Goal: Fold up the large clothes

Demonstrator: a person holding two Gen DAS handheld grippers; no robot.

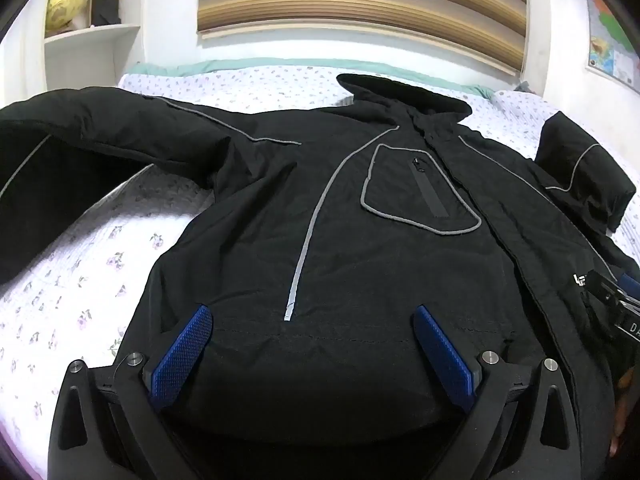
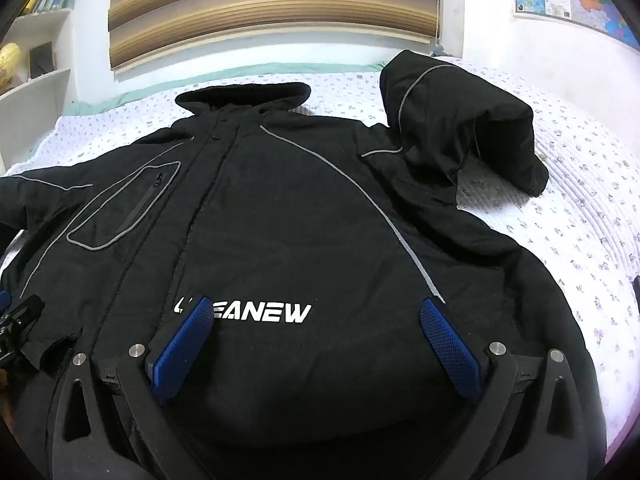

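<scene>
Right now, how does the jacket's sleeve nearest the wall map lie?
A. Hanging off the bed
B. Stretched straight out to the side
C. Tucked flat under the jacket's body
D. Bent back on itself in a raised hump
D: the sleeve is bent over in a raised hump beside the jacket, resting on the bedspread.

A bed (image 1: 80,264) with a white quilted cover printed with small purple flowers carries a black jacket (image 1: 360,240), spread front-up ahead of the left gripper (image 1: 312,320) and right gripper (image 2: 316,312), both sleeves lying out on the cover.
</scene>
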